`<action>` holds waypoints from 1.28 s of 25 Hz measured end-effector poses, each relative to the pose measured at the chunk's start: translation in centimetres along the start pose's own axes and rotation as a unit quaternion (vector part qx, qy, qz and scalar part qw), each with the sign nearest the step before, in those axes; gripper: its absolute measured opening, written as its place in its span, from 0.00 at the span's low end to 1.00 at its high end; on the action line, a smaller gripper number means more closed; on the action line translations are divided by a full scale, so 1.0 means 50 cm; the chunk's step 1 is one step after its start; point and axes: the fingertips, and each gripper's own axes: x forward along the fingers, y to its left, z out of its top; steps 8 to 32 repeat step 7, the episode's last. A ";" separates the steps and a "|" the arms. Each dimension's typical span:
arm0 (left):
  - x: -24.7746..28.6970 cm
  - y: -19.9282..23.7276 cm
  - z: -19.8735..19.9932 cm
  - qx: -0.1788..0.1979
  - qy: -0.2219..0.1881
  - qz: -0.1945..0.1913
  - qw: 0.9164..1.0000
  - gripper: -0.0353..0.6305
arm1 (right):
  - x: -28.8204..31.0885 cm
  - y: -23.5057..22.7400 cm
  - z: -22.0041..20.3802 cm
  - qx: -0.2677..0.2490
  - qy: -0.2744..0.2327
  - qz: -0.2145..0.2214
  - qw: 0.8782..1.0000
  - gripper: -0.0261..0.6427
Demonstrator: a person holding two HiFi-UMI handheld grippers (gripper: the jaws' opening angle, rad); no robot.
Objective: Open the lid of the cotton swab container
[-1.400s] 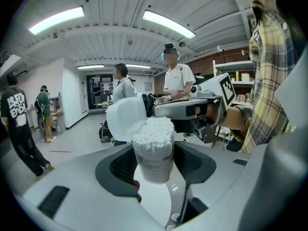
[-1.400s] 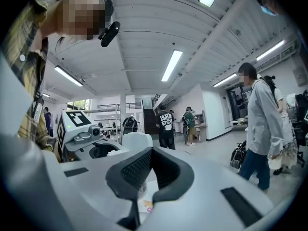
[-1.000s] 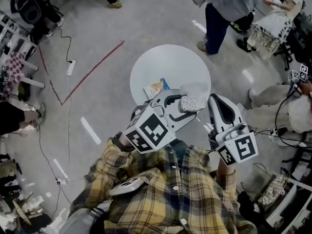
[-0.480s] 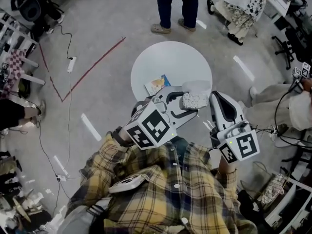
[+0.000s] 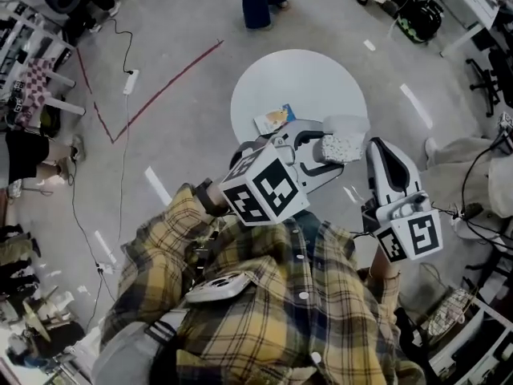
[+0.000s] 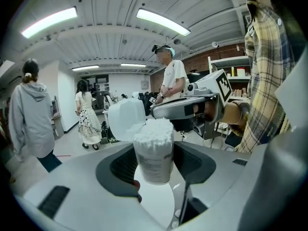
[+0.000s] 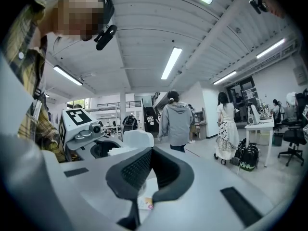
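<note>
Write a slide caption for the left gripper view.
Left gripper holds the cotton swab container, its lid flipped open, swabs exposed.

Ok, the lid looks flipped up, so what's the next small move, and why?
Probably lower the left gripper to stand the cotton swab container on the round table. Its lid already hangs open with the swabs exposed, and the right gripper is shut and empty alongside.

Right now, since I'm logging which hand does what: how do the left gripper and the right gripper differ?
The left gripper clamps the cotton swab container, its lid flipped open; the right gripper is shut on nothing. In the head view the left gripper angles across toward the right gripper, which points straight ahead. Both have white bodies.
</note>
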 end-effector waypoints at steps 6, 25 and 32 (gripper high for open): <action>0.047 0.011 0.040 0.023 -0.014 -0.013 1.000 0.41 | -0.017 -0.050 0.021 -0.011 -0.009 -0.019 1.000 0.06; 0.056 0.013 0.046 0.026 -0.018 -0.016 0.999 0.41 | -0.021 -0.059 0.023 -0.013 -0.010 -0.024 1.000 0.06; 0.056 0.013 0.046 0.026 -0.018 -0.016 0.999 0.41 | -0.021 -0.059 0.023 -0.013 -0.010 -0.024 1.000 0.06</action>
